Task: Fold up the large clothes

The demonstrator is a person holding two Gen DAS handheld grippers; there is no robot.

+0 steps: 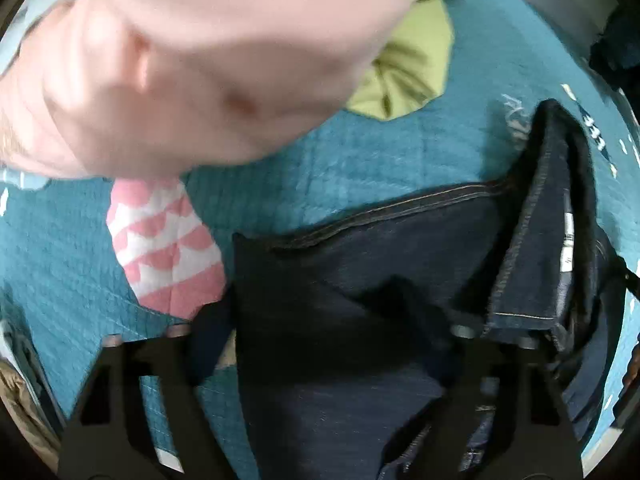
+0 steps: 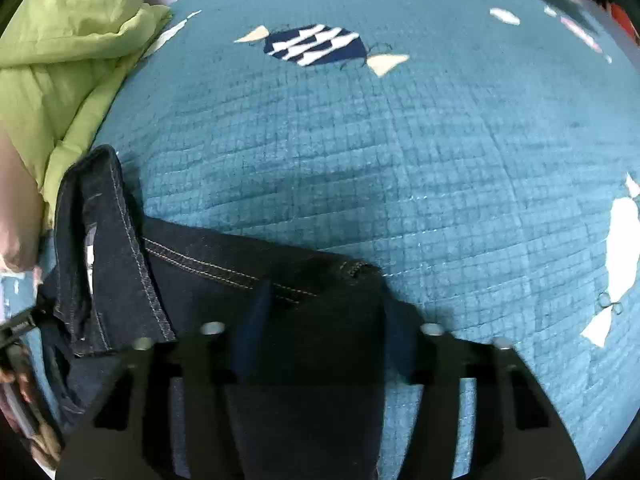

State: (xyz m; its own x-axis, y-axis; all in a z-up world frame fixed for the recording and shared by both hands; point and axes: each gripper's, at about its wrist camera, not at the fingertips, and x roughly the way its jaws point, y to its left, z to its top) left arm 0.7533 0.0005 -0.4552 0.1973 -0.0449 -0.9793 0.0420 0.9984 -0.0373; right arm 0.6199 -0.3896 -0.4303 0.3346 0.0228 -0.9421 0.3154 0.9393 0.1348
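Left wrist view showed the left claw (image 1: 320,344) spread wide around dark jeans (image 1: 400,264) lying on the teal quilt (image 1: 320,160), apparently placed to pinch a fold. In the right wrist view, the right claw (image 2: 320,316) likewise gaped over the denim's stitched edge, gripping nothing.
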